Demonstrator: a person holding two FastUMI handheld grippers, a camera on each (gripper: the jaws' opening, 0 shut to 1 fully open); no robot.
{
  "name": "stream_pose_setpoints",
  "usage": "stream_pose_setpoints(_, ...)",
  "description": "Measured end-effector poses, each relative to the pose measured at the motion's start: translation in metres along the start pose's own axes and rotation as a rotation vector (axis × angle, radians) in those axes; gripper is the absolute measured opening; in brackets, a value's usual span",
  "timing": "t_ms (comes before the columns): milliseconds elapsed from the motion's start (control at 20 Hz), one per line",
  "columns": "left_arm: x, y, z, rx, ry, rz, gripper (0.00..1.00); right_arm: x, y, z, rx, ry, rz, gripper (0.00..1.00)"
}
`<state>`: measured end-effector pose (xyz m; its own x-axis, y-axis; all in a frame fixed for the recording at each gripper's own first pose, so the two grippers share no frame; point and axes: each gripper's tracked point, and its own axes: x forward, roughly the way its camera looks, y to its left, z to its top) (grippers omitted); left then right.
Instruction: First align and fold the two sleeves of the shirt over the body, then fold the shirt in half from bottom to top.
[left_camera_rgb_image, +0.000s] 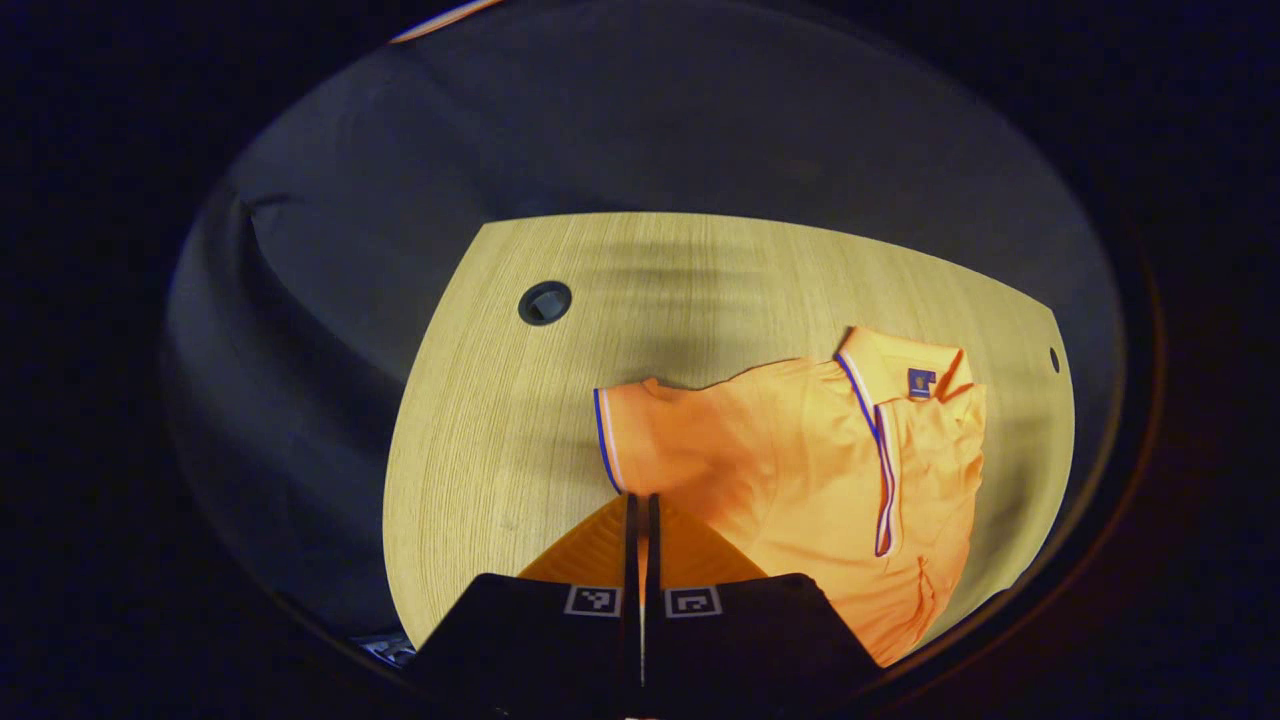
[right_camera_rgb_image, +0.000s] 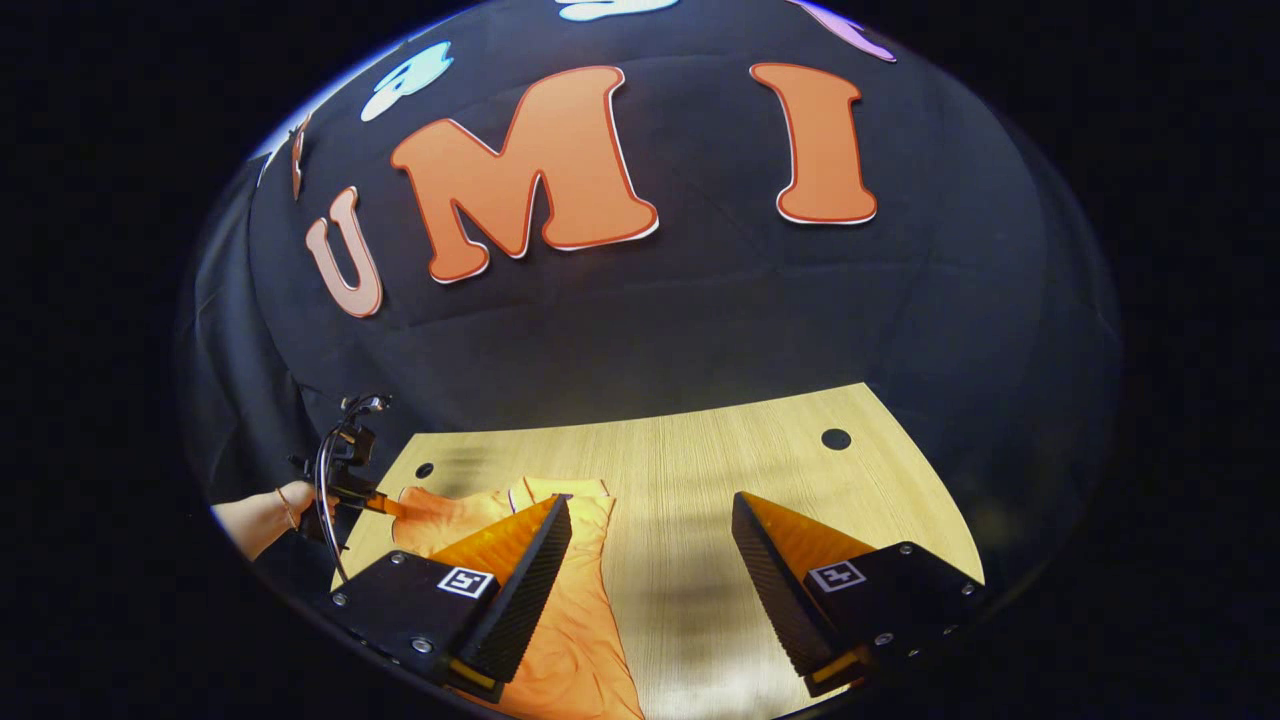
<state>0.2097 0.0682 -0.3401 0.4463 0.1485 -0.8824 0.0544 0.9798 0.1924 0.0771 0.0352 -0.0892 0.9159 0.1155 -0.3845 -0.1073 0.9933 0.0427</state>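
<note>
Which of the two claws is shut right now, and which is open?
The left claw is shut, fingers together at the edge of the shirt's sleeve. The right claw is open, fingers wide apart above the table.

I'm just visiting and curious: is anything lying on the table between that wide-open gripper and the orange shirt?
Nothing visible. In the right gripper view only bare table lies between the open right gripper and the orange shirt, which already passes under one finger.

Light wood table (left_camera_rgb_image: 520, 400) with round cable holes; orange shirt (left_camera_rgb_image: 800, 470) lies on it, one side seemingly folded over.
</note>
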Motion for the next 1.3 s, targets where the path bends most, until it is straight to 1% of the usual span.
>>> stream_pose_setpoints(150,-0.02,-0.031,0.009,0.073,-0.04,-0.003,0.01,-0.009,-0.008,0.002,0.002,-0.016,0.005,0.99)
stream_pose_setpoints(300,-0.035,-0.064,0.011,0.126,-0.047,-0.016,0.01,-0.018,-0.017,0.002,0.005,-0.024,0.011,0.99)
stream_pose_setpoints(550,-0.042,-0.159,0.0,0.155,-0.011,-0.149,0.01,-0.031,-0.039,-0.001,0.018,-0.031,-0.008,0.99)
stream_pose_setpoints(600,-0.042,-0.173,-0.002,0.167,-0.006,-0.164,0.01,-0.035,-0.044,-0.002,0.022,-0.031,-0.015,0.99)
stream_pose_setpoints(650,-0.041,-0.187,-0.003,0.183,-0.004,-0.173,0.04,-0.036,-0.049,-0.004,0.023,-0.028,-0.022,0.98)
stream_pose_setpoints(700,-0.039,-0.197,-0.005,0.198,-0.001,-0.179,0.01,-0.038,-0.054,-0.006,0.025,-0.023,-0.03,0.98)
stream_pose_setpoints(750,-0.036,-0.209,-0.006,0.216,0.002,-0.182,0.01,-0.041,-0.06,-0.008,0.026,-0.02,-0.036,0.99)
stream_pose_setpoints(950,-0.035,-0.24,-0.012,0.26,0.021,-0.197,0.01,-0.045,-0.074,-0.018,0.041,-0.002,-0.056,0.98)
stream_pose_setpoints(1050,-0.029,-0.252,-0.016,0.26,0.035,-0.215,0.01,-0.044,-0.078,-0.022,0.046,0.009,-0.062,0.99)
stream_pose_setpoints(1200,-0.024,-0.262,-0.02,0.258,0.042,-0.216,0.02,-0.044,-0.08,-0.026,0.054,0.018,-0.065,0.99)
stream_pose_setpoints(1250,-0.022,-0.267,-0.023,0.251,0.049,-0.232,0.02,-0.044,-0.08,-0.028,0.055,0.021,-0.065,0.99)
stream_pose_setpoints(1300,-0.023,-0.271,-0.026,0.237,0.058,-0.25,0.05,-0.043,-0.08,-0.029,0.055,0.024,-0.066,0.99)
